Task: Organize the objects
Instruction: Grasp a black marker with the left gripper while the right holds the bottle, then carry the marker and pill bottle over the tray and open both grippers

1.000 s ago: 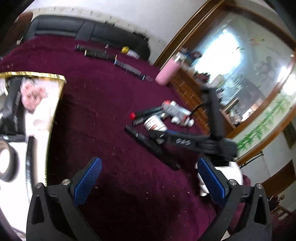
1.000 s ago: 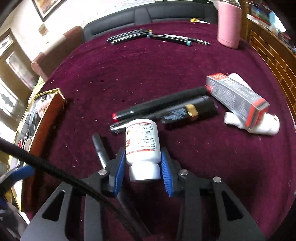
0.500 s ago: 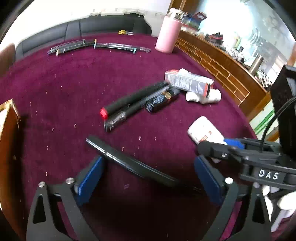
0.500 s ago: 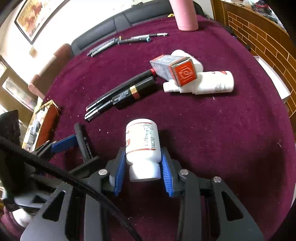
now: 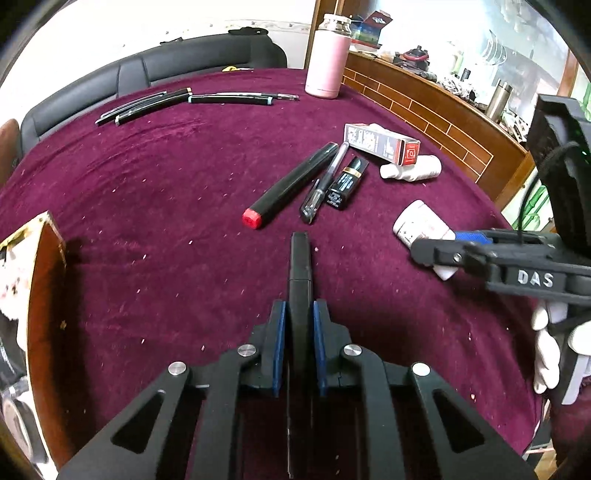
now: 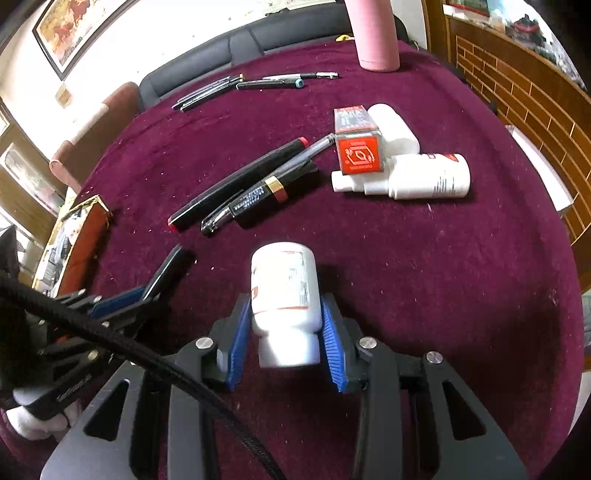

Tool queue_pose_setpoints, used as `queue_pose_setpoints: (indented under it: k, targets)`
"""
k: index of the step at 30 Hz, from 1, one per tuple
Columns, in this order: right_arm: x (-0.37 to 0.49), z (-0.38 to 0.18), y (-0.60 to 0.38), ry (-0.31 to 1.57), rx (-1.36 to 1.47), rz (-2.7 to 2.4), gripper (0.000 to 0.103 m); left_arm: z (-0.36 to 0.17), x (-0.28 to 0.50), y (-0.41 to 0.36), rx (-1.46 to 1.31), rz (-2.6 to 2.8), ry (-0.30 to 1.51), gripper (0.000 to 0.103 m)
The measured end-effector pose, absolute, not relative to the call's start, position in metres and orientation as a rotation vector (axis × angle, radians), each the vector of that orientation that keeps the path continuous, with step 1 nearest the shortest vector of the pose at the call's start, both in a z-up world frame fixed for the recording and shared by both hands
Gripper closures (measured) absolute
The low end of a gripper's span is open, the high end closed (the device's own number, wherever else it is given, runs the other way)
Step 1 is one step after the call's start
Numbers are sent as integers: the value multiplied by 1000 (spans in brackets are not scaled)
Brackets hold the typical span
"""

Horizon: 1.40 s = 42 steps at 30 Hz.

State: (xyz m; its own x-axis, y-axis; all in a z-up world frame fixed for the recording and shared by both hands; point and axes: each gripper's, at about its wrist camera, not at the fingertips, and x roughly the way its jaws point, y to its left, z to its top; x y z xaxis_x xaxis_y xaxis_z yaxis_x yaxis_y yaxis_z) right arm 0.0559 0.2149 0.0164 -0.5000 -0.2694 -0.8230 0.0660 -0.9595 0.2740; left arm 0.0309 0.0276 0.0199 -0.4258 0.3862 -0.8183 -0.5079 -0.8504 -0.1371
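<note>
The left gripper, whose jaws have just been closing, is clamping the slim, stiff black plastic pen mid-barrel, pointing toward twelve o'clock over the maroon tabletop, while the right gripper is squeezing the light, smooth white pill bottle near its cap.

A maroon velvet cloth covers the bench. Past its far edge stands a black leather sofa against a white wall, where a framed painting hangs. Brick-patterned wooden panelling borders the right edge.
</note>
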Motion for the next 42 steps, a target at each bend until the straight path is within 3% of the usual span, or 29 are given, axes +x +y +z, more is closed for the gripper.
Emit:
queue_pose_setpoints:
  k: [3,11,33,42]
  targets:
    - [55,17,207,-251,1455,-2565,69,19,35,22,-1248,2278,133,92]
    - [63,30,197,-394,1429,-2462,70,45,57,-28,-1166,2324,-59,92]
    - [98,87,22,-166,1234,-2222,69,100,133,-199,-864,2573,-406,91]
    - [110,71,-50,-89,1264,-2075,69,93,147,-245,-867,2632,-463,91]
